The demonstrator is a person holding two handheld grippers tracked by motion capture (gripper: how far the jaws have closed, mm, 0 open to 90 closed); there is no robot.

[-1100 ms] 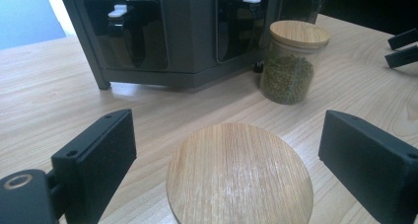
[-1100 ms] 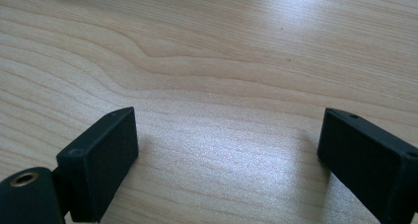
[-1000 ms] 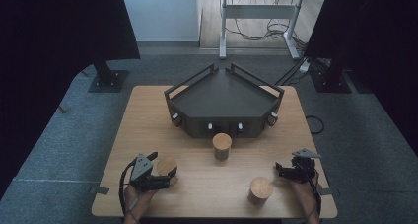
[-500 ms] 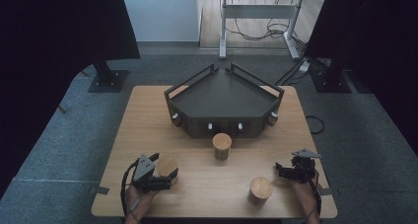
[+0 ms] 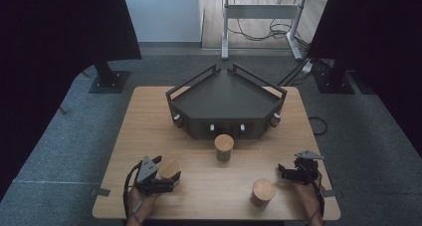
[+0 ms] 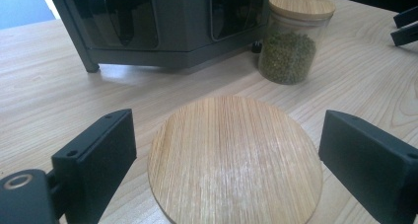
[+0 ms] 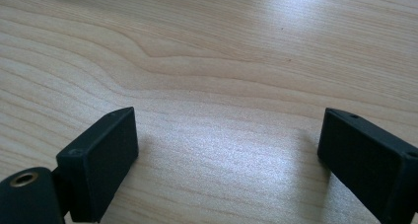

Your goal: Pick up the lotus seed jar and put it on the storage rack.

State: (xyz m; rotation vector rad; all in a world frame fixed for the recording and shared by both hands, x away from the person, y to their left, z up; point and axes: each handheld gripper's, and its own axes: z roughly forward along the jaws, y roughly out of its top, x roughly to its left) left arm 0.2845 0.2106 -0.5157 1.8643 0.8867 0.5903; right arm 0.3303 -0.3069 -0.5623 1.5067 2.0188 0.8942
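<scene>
A: From the high view, the left gripper [image 5: 166, 178] sits at the lower left of the table [image 5: 149, 111], its jaws apart around the near jar [image 5: 168, 169]. Nothing is clamped yet.

B: And the right gripper [image 5: 282, 173]?

A: Lower right, jaws apart over bare wood, with a second jar [image 5: 262, 192] just below and left of it. A third jar [image 5: 224, 147] stands mid-frame before the dark tray [image 5: 226, 99].

B: The left gripper view?

A: The wooden lid [image 6: 235, 157] fills the lower middle, a gap showing between it and each jaw. The bean jar [image 6: 294, 36] at upper right suggests glass under a loose lid: stiff, smooth, fairly heavy, breakable. I'd grip the glass wall below the lid, squarely across its width.

B: Room to move?

A: Open wood around it; the tray's base [image 6: 162, 46] stands well back at the top.

B: The right gripper view?

A: Jaws wide apart over plain tabletop [image 7: 212, 61], holding nothing.
</scene>
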